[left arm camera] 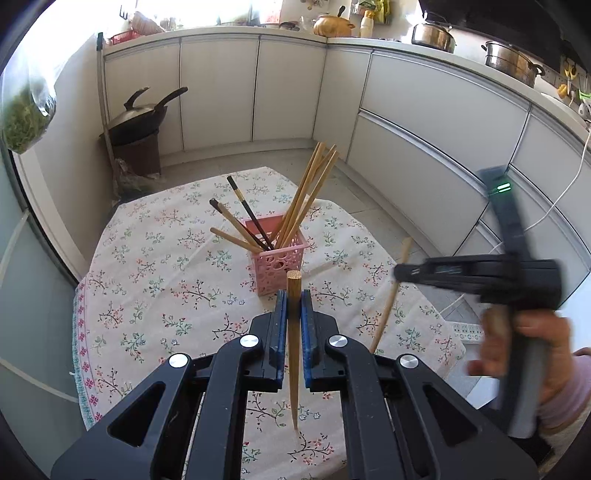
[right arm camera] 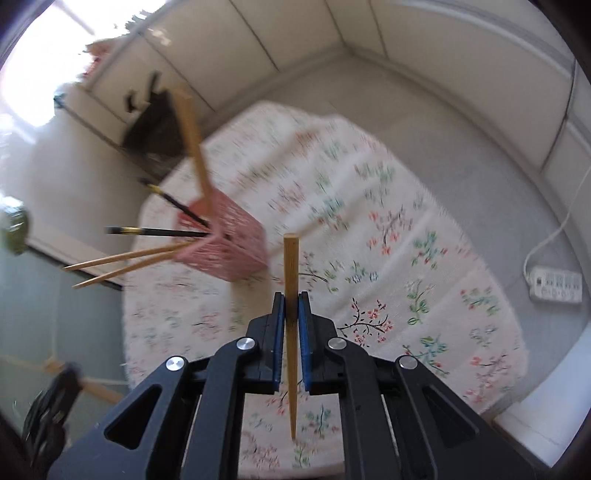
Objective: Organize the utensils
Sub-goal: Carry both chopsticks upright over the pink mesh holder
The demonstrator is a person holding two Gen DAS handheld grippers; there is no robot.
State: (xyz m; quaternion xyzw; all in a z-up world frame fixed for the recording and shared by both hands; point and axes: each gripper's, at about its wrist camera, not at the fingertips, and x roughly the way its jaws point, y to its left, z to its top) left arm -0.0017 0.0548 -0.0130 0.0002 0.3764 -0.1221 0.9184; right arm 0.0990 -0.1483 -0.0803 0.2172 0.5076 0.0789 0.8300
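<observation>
Clamping 1 wooden chopstick [left arm camera: 294,332] each, left gripper [left arm camera: 294,295] and right gripper [right arm camera: 291,299] hover beside pink basket [left arm camera: 279,262]; tablecloth [left arm camera: 147,280] around.

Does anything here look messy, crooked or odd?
Nothing is spilled or broken. The chopsticks in the pink basket splay out at different angles instead of standing together. The left gripper and right gripper each pinch one wooden chopstick, thin end down.

Bright daylight is let in from a window [left arm camera: 192,11] at the top left, which is washed out white. Straight lines are bent near the edges. The right wrist picture is smeared by blur.
</observation>
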